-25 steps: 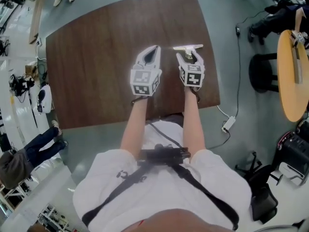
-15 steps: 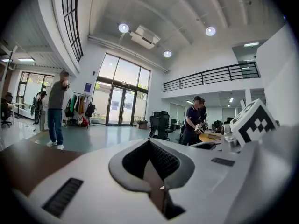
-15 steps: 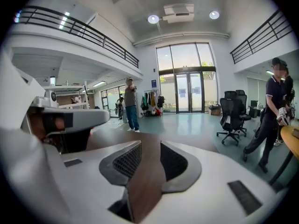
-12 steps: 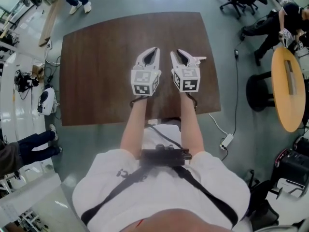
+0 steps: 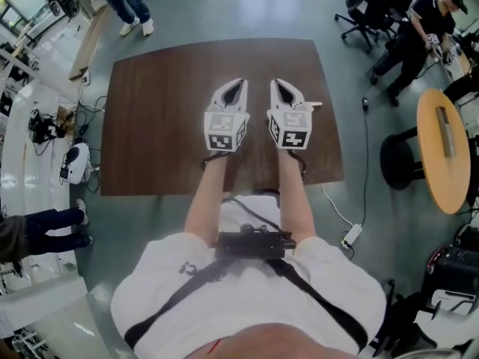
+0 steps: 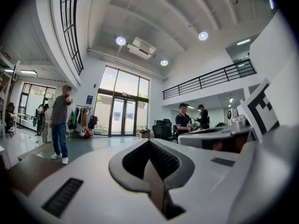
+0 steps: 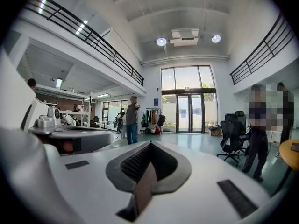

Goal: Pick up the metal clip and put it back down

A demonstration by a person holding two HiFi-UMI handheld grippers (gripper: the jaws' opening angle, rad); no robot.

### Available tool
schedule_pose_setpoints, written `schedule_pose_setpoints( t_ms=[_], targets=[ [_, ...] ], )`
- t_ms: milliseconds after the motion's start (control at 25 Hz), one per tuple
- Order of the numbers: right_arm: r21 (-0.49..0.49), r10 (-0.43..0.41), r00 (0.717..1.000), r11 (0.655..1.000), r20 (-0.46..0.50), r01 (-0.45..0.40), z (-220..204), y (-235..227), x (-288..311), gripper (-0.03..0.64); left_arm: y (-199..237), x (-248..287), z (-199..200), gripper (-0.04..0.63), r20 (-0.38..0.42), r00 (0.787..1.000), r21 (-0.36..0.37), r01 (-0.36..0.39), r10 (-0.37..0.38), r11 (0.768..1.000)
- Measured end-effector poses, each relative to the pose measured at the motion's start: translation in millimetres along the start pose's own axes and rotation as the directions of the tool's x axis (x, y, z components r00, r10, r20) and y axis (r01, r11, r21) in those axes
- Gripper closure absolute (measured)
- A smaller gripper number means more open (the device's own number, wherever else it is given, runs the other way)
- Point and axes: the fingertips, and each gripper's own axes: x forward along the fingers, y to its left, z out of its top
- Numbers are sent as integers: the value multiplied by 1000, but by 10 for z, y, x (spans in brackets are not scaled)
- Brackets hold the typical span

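Metal clip (image 5: 315,104) on table (image 5: 150,126); right gripper (image 5: 279,84) raised, jaws just closed empty; left gripper (image 5: 237,84) jaws together.

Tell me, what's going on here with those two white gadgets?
A person at a brown table holds a two-jaw gripper in each hand. The left gripper and the right gripper are both shut and empty; the right one's jaws have just closed on nothing. The metal clip lies on the table beside the right gripper, apparently already put back down.
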Motion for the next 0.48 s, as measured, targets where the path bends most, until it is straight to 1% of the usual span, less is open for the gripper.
schedule_pose_setpoints(
  t_ms=[280,480],
  targets=[
    [-3,-34,997,999,64,35,258,67,-90,611,104,-135,129,583,33,999,-3,-16,17,1000],
    [-7,-30,996,1000,84,31,329,191,-90,611,251,-258,220,583,60,997,-4,-40,40,999]
  ],
)
